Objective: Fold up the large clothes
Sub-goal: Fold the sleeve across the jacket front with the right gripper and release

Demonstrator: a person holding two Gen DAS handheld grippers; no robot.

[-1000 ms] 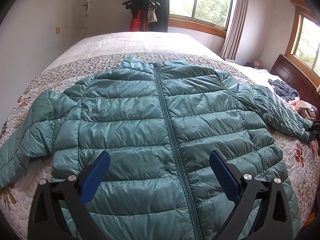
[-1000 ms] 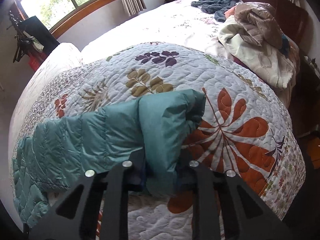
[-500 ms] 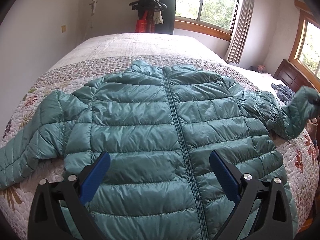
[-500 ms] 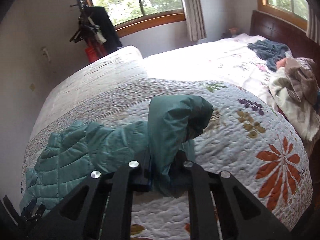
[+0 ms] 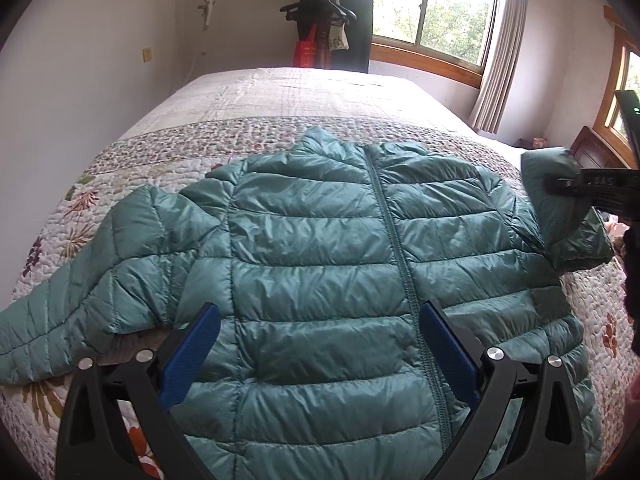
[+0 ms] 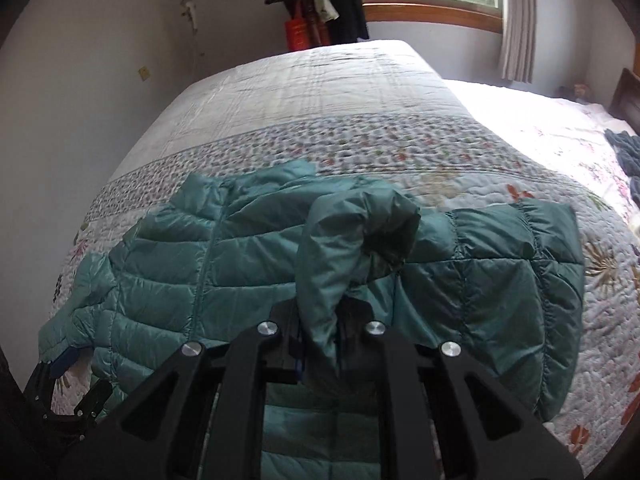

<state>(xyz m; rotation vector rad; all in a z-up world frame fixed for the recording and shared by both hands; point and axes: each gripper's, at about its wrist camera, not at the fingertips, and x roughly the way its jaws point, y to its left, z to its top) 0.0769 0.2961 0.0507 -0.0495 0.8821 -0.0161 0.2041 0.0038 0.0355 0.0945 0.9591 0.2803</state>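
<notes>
While the quilted bedspread [image 5: 248, 128] carries everything, the teal puffer jacket [image 5: 320, 248] lies front-up across the bed's near edge, zipper closed, its long axis running from the hem at that edge to the collar pointing toward the far end. Beyond that far end a clothes rack [image 5: 332, 12] with dark garments stands beside a window [image 5: 456, 12], clear of the jacket. The right-wrist view alone shows the right sleeve [image 6: 520, 264] doubled back over the chest, its cuff [image 6: 360, 240] raised off the bed; the left-wrist view alone shows the left sleeve [image 5: 100, 280] stretched out toward the bed's left edge. The right gripper [image 6: 320, 344] is clamped on the cuff. The left gripper [image 5: 320, 348] hovers above the hem, fingers spread wide, holding nothing.
</notes>
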